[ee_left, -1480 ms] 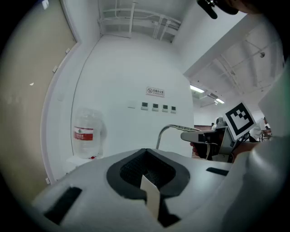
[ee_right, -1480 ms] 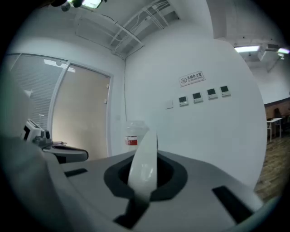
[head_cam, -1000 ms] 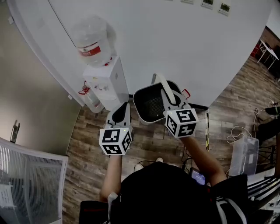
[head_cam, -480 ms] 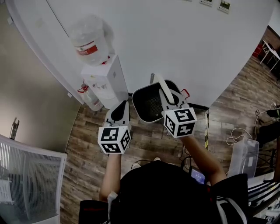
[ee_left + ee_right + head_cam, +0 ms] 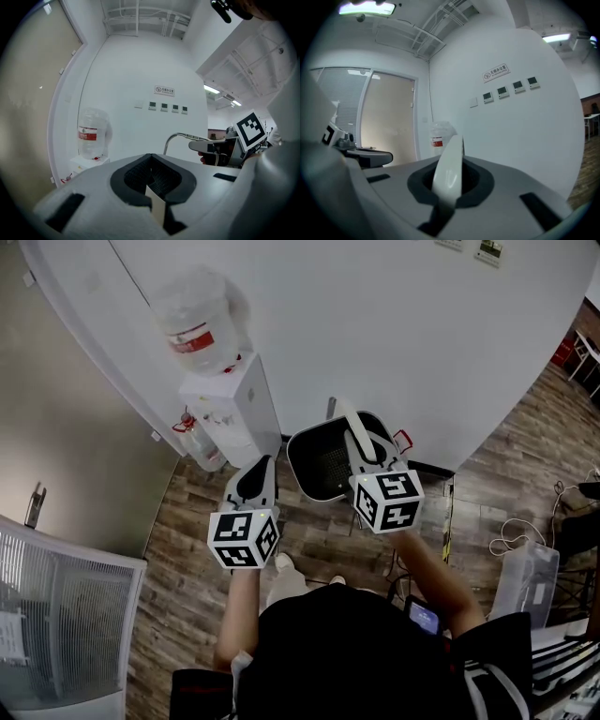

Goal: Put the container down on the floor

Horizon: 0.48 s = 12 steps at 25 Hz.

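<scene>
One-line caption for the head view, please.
Right gripper holds a dark container by its white handle, near a water dispenser.

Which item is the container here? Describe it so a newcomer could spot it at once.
Start at the curved white wall and the water dispenser standing against it. Just right of the dispenser hangs the container, a dark mesh bin held by its white handle in the right gripper. Nothing else nearby is dark and open-topped.

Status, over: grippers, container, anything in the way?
Right gripper shut on the handle; left gripper shut, clear of it. Container hangs above the floor, not down yet. Water dispenser close at its left.
</scene>
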Each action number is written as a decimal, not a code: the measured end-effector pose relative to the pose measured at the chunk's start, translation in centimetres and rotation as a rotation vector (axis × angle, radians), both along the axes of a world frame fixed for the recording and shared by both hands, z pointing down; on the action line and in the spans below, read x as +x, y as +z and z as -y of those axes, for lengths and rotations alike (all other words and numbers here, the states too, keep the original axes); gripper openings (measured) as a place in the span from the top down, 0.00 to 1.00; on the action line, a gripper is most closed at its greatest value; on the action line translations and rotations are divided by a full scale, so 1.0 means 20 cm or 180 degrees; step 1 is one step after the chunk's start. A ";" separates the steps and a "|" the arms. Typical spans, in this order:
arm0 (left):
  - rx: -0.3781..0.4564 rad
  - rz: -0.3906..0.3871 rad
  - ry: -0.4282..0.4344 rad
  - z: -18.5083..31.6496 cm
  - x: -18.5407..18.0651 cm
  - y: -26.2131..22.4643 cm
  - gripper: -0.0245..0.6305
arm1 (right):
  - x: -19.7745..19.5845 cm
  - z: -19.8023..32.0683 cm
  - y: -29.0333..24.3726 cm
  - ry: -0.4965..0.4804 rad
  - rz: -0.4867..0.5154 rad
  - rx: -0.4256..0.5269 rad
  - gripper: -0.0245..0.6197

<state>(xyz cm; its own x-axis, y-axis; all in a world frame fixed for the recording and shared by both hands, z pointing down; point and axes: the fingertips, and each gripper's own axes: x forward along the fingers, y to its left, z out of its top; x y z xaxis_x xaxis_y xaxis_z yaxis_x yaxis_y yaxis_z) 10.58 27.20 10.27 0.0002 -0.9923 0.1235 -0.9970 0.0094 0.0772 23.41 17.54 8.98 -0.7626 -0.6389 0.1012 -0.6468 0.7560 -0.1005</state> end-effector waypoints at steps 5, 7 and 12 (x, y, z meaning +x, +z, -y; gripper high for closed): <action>-0.0005 0.0010 0.0011 0.02 -0.02 0.01 0.93 | -0.04 0.02 0.01 -0.0019 -0.0002 -0.0001 0.92; -0.0011 0.0007 0.0037 0.04 -0.03 0.02 0.93 | -0.07 0.03 0.01 -0.0024 0.0003 0.0000 0.92; 0.0024 0.0026 0.0081 0.11 -0.12 0.00 0.93 | -0.18 0.09 -0.01 -0.0017 0.0038 0.0021 0.92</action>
